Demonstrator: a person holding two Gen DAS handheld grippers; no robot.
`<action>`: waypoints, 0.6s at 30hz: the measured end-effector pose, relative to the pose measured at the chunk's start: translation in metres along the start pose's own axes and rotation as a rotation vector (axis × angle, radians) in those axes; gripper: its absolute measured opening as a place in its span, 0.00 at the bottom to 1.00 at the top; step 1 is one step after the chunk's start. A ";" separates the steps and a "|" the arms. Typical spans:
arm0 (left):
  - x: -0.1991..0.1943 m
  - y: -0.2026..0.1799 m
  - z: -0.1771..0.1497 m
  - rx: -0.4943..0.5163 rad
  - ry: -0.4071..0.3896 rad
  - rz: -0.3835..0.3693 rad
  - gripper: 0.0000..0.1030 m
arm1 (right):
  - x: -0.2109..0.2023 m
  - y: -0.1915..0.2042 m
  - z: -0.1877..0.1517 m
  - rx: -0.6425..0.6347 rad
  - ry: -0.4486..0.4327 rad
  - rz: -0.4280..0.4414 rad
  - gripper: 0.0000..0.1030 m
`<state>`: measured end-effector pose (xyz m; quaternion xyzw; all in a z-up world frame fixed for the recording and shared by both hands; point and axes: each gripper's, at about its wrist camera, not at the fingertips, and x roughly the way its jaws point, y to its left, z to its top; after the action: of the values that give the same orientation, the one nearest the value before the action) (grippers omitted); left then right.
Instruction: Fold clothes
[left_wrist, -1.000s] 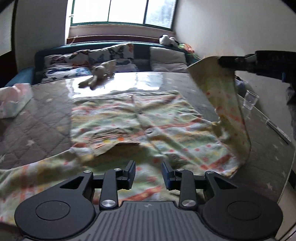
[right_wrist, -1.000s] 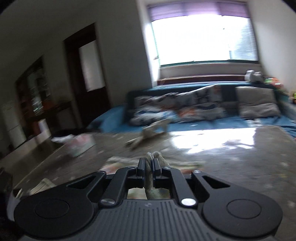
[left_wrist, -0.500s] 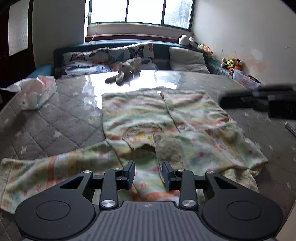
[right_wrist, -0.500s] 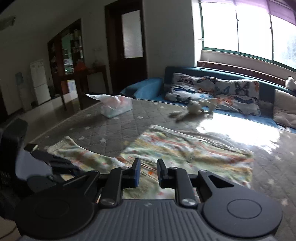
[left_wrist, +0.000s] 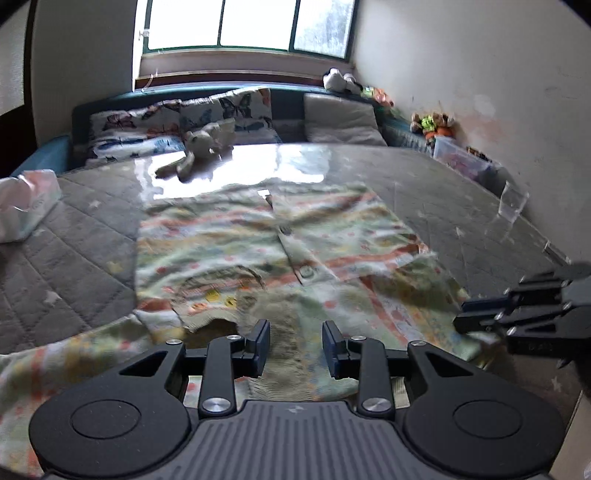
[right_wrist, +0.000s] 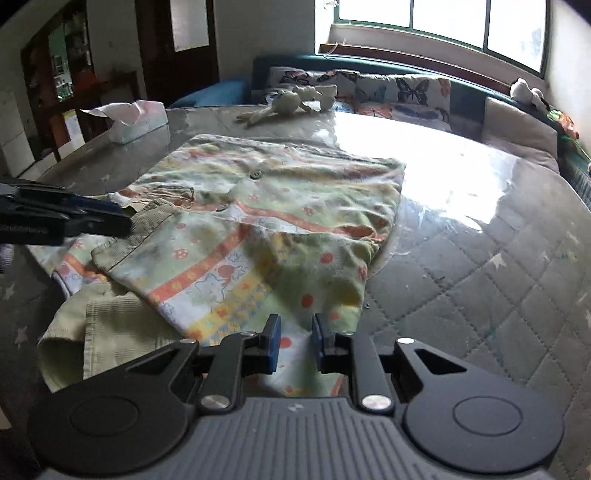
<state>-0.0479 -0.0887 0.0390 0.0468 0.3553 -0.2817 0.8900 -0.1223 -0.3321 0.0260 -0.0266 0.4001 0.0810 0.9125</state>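
On the grey quilted worktop (right_wrist: 498, 280), under a glossy clear cover, the patterned shirt (right_wrist: 280, 206) lies spread flat, one sleeve folded across its front. Beyond the shirt, against the window wall, stands a blue sofa (left_wrist: 284, 107) with butterfly cushions. Left of the shirt sits a tissue pack (right_wrist: 138, 120); a plush toy (left_wrist: 203, 146) lies just past its far edge. The left claw (left_wrist: 295, 347) hovers over the shirt's near hem, jaws moderately apart, nothing between them. The right claw (right_wrist: 295, 341), over the shirt's near right corner, has just opened its jaws to a narrow gap and grips no cloth.
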 end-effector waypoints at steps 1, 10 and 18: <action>0.003 -0.002 -0.001 0.004 0.010 0.000 0.32 | -0.003 -0.001 0.002 -0.003 -0.009 -0.002 0.17; 0.017 -0.004 -0.002 0.009 0.039 0.011 0.32 | 0.029 -0.013 0.042 -0.007 -0.068 -0.040 0.17; 0.013 0.004 -0.002 -0.008 0.029 0.019 0.32 | 0.038 -0.021 0.040 0.020 -0.054 -0.054 0.15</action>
<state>-0.0397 -0.0910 0.0284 0.0506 0.3688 -0.2711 0.8877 -0.0644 -0.3434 0.0243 -0.0261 0.3752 0.0532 0.9250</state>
